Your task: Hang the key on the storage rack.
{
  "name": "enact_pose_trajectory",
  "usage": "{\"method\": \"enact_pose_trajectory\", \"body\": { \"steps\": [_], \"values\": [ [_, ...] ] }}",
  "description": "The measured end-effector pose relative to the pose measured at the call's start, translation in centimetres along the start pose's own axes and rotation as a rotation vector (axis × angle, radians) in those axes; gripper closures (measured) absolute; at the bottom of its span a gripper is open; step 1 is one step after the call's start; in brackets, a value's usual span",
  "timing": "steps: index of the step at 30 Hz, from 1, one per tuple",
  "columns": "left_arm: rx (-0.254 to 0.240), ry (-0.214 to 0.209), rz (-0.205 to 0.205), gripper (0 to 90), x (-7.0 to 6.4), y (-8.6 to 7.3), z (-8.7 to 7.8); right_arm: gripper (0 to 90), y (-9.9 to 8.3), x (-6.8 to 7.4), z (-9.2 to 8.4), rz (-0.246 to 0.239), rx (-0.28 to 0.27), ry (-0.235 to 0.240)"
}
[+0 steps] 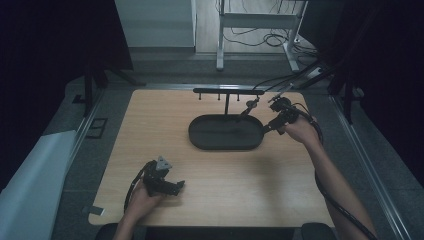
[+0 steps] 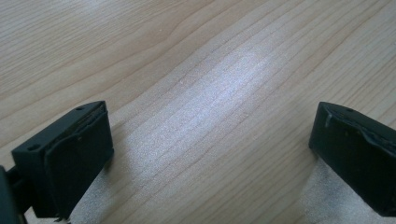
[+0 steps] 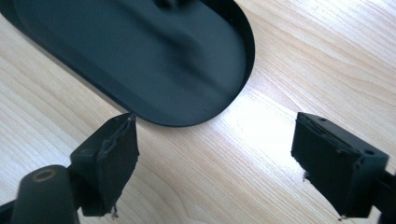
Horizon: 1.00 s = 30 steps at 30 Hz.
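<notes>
A black oval tray with a T-shaped hanger stand rising from its back sits at the middle of the wooden table. My right gripper hovers just off the tray's right end, jaws wide apart and empty; in the right gripper view the tray's rounded rim lies just beyond the jaws. My left gripper rests low near the table's front left, open over bare wood with nothing between its jaws.
A small metallic item hangs by the stand's right side, too small to identify. Dark curtains flank the table; a white desk frame and cables stand behind. A pale sheet lies off the left edge.
</notes>
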<state>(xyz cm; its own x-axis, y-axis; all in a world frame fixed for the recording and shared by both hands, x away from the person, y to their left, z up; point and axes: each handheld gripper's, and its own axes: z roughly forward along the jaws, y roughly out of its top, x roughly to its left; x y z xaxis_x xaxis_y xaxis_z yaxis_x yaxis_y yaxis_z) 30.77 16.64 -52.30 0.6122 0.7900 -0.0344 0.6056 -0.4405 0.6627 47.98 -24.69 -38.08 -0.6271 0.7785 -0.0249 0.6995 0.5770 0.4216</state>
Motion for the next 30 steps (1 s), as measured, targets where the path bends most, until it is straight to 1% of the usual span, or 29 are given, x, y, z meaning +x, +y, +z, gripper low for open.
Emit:
{"method": "enact_pose_trajectory", "body": {
  "steps": [7, 13, 14, 17, 23, 26, 30],
  "values": [
    [0.002, -0.001, 0.000, 0.0, 0.0, 0.0, 0.0, 12.5, -0.7, 0.6, -0.4, -0.021, -0.034, 0.003],
    [0.002, 0.000, 0.003, 0.0, 0.0, 0.0, 0.0, 9.7, -1.4, 1.1, -0.7, -0.032, -0.062, 0.005],
    [0.002, 0.000, 0.003, 0.0, 0.0, 0.0, 0.0, 9.2, -1.5, 1.1, -0.7, -0.040, -0.066, 0.007],
    [0.003, 0.000, 0.002, 0.0, 0.0, 0.0, 0.0, 8.5, -1.8, 1.4, -0.7, -0.038, -0.067, 0.000],
    [0.002, 0.000, 0.002, 0.0, 0.0, 0.0, 0.0, 8.2, -2.6, 1.5, -0.7, -0.058, -0.080, 0.001],
    [0.003, 0.001, 0.002, 0.0, 0.0, 0.0, 0.0, 7.9, -3.1, 1.8, -0.8, -0.066, -0.081, -0.007],
    [0.006, 0.002, 0.006, 0.0, 0.0, 0.0, 0.0, 7.6, -3.7, 2.1, -1.1, -0.072, -0.092, -0.002]
  ]
}}
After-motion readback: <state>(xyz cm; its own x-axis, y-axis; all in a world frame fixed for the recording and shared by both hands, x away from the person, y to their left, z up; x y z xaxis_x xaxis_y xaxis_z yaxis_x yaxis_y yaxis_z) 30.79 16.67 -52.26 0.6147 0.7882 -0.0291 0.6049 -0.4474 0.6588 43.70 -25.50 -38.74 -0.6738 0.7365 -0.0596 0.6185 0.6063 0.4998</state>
